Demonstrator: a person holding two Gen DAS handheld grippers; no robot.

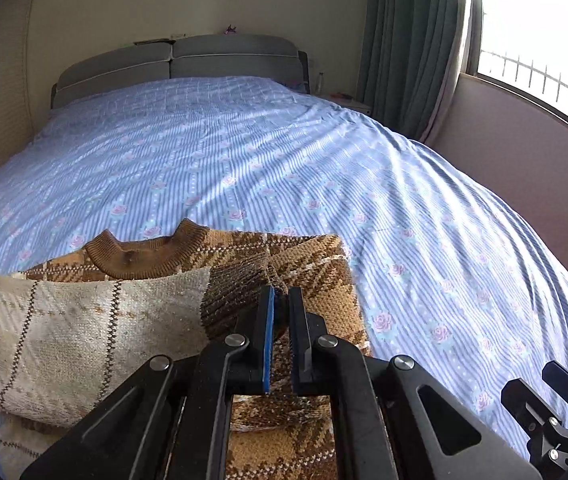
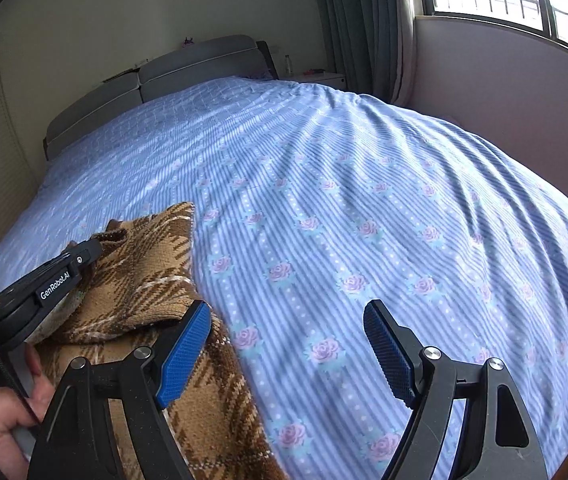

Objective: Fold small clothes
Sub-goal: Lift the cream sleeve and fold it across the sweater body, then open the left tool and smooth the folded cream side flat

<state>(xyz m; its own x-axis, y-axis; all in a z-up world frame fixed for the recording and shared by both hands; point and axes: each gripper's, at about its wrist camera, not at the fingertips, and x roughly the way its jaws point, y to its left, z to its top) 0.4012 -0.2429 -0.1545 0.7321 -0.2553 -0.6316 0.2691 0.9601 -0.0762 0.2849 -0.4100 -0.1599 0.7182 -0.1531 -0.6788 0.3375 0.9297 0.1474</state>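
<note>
A small brown and cream plaid knit sweater (image 1: 316,264) lies on the bed with its ribbed collar (image 1: 143,256) facing away. A cream sleeve (image 1: 83,328) is folded across its front. My left gripper (image 1: 279,300) is shut on the dark ribbed cuff (image 1: 235,288) of a sleeve over the sweater's middle. It also shows in the right wrist view (image 2: 91,250), pinching the cuff. My right gripper (image 2: 288,332) is open and empty, just right of the sweater's edge (image 2: 151,280), its left finger (image 2: 187,352) over the knit.
The bed's blue striped floral sheet (image 1: 284,168) spreads far and right. A grey headboard (image 1: 187,60) is at the far end. A nightstand (image 2: 320,78), green curtains (image 1: 408,40) and a window wall (image 2: 496,92) stand on the right.
</note>
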